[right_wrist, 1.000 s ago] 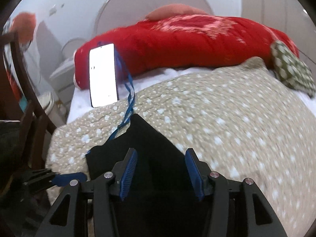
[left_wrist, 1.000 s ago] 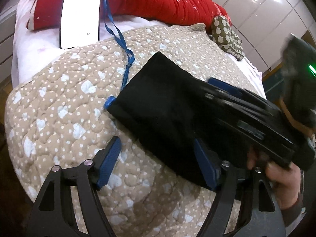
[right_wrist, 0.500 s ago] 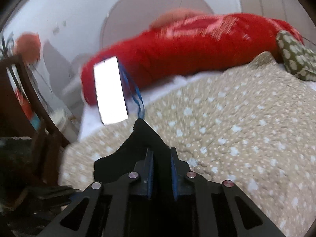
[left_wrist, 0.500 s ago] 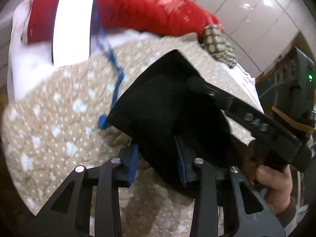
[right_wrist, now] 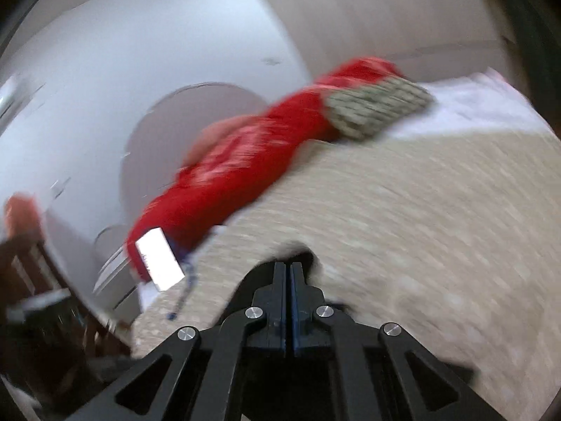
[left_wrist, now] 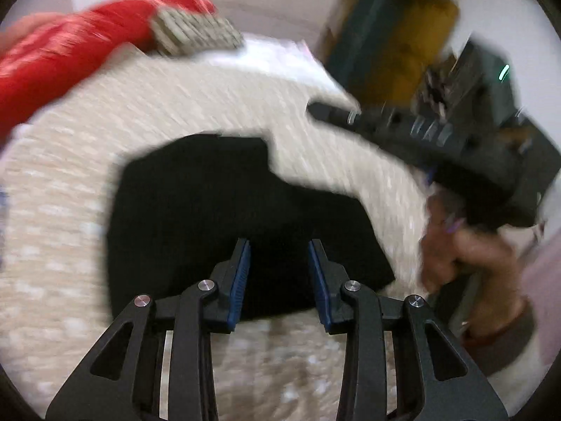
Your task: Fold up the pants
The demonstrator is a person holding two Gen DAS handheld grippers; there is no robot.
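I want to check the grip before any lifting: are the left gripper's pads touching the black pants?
Touching. Left wrist view: the pants fill the gap, pressed against both blue pads of the left gripper.

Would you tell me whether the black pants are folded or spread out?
Folded: the black pants form a compact dark block on the beige quilt, with no legs extending.

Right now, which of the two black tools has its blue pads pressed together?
The right tool: its blue pads meet, pinching the black pants. The left tool shows a clear gap between its pads.

Black left gripper (left_wrist: 278, 273), blue pads (left_wrist: 239, 280), silver screws.
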